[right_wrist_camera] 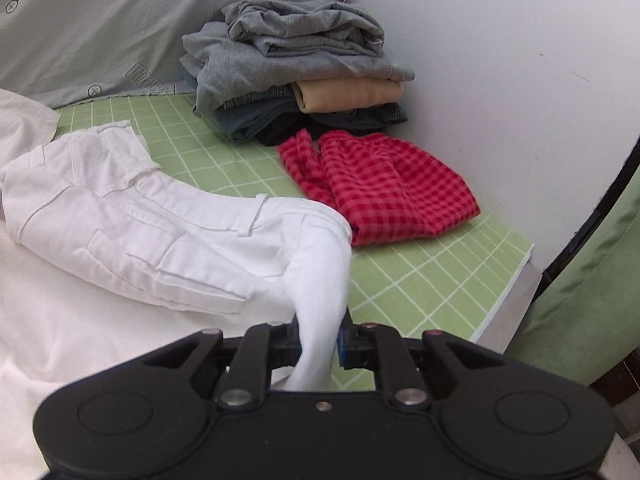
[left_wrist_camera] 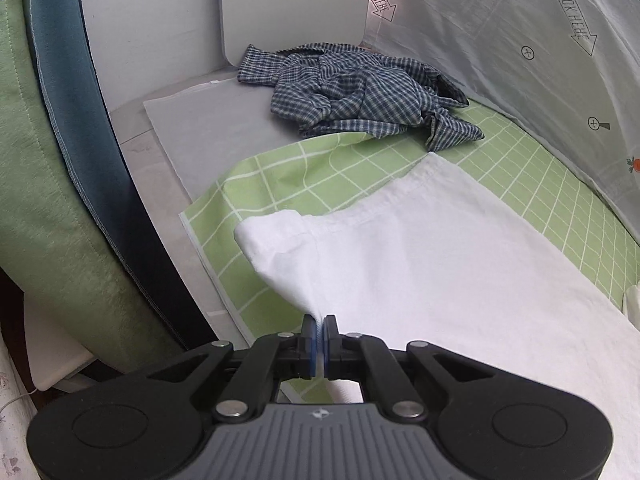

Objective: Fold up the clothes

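White trousers (left_wrist_camera: pixel 460 264) lie spread over a green checked mat (left_wrist_camera: pixel 320 176). In the left wrist view my left gripper (left_wrist_camera: pixel 319 326) is shut on a pinched fold of their white cloth, which rises to the jaws in a taut ridge. In the right wrist view the waistband end of the white trousers (right_wrist_camera: pixel 132 224) shows pockets and belt loops. A thick roll of that cloth runs between the pads of my right gripper (right_wrist_camera: pixel 320 332), which is shut on it.
A crumpled blue plaid shirt (left_wrist_camera: pixel 360 92) lies at the far end of the mat. A stack of folded clothes (right_wrist_camera: pixel 296 68) and red checked shorts (right_wrist_camera: pixel 380 184) sit by the white wall (right_wrist_camera: pixel 500 80). A printed grey sheet (left_wrist_camera: pixel 520 60) hangs behind. A green cushion (left_wrist_camera: pixel 48 200) is at the left.
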The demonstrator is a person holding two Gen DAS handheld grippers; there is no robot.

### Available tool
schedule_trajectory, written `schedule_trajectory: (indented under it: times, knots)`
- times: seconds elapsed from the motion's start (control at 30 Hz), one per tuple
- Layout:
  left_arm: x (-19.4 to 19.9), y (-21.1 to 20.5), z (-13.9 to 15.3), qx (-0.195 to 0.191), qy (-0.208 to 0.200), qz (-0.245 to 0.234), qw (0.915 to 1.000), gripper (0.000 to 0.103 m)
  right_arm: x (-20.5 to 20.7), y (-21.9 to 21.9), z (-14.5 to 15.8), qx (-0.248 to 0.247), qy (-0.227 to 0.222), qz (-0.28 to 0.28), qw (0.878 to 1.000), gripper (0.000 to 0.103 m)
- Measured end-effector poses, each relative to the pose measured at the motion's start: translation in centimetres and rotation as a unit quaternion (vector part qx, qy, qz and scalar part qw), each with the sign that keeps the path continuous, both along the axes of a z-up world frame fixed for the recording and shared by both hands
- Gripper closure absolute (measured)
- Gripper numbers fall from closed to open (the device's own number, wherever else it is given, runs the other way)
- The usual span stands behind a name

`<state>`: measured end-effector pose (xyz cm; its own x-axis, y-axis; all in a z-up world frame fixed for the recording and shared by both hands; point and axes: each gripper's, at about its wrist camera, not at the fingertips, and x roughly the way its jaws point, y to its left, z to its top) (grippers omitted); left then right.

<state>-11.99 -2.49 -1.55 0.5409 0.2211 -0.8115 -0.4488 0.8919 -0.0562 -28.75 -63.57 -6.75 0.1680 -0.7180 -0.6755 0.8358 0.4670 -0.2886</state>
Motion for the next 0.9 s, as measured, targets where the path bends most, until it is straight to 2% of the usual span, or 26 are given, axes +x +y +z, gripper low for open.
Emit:
schedule_trajectory:
  times: [0.03,0.07,0.1,0.13,0.17,0.2,0.23,0.3,0.4,0.6,0.7,0.8,0.9]
  knots:
    - [-0.2,-0.1,0.2,0.000,-0.003,-0.002,1.0000,0.094,-0.1,0.3,-0.2,-0.006,0.007,0.003,1.000,0.078]
    - [-0.3,-0.2,0.4,0.001,-0.007,-0.003,1.0000,0.083,-0.1,0.6,-0.1,-0.015,0.011,0.006,1.000,0.071]
    - [-0.5,-0.3,0.6,0.002,-0.010,-0.005,0.9999,0.072,0.0,1.0,0.2,-0.027,0.012,0.007,1.000,0.056]
    - [-0.5,-0.4,0.9,0.001,-0.017,-0.005,0.9999,0.068,0.2,1.2,0.6,-0.039,0.009,0.007,0.999,0.044]
    - [-0.5,-0.6,1.3,0.001,-0.023,-0.005,0.9997,0.059,0.4,1.5,1.1,-0.051,0.005,0.007,0.999,0.040]
    - [-0.3,-0.9,1.6,0.004,-0.030,-0.011,0.9995,0.052,0.6,1.7,1.6,-0.063,0.001,0.007,0.998,0.033]
    - [-0.1,-1.2,2.0,0.008,-0.038,-0.017,0.9991,0.048,1.0,1.7,2.1,-0.074,-0.005,0.011,0.997,0.021]
    - [0.6,-2.1,2.3,0.020,-0.042,-0.038,0.9982,0.034,2.1,1.9,3.0,-0.090,-0.024,0.025,0.995,0.008]
    - [1.8,-3.6,2.5,0.033,-0.040,-0.069,0.9962,0.027,4.5,2.9,3.3,-0.091,-0.036,0.064,0.993,0.005]
    - [4.4,-6.2,1.5,0.024,-0.017,-0.120,0.9923,0.024,10.0,5.9,3.3,-0.068,-0.052,0.133,0.987,0.002]
    - [5.8,-7.3,0.8,0.029,0.003,-0.160,0.9866,0.024,13.3,7.7,3.1,-0.052,-0.059,0.161,0.984,0.002]
    - [7.4,-7.9,0.2,0.033,0.013,-0.190,0.9812,0.024,17.2,10.2,3.5,-0.045,-0.069,0.201,0.976,0.002]
    - [9.5,-7.6,-0.2,0.032,0.020,-0.199,0.9792,0.023,21.9,13.5,4.2,-0.044,-0.082,0.246,0.965,0.002]
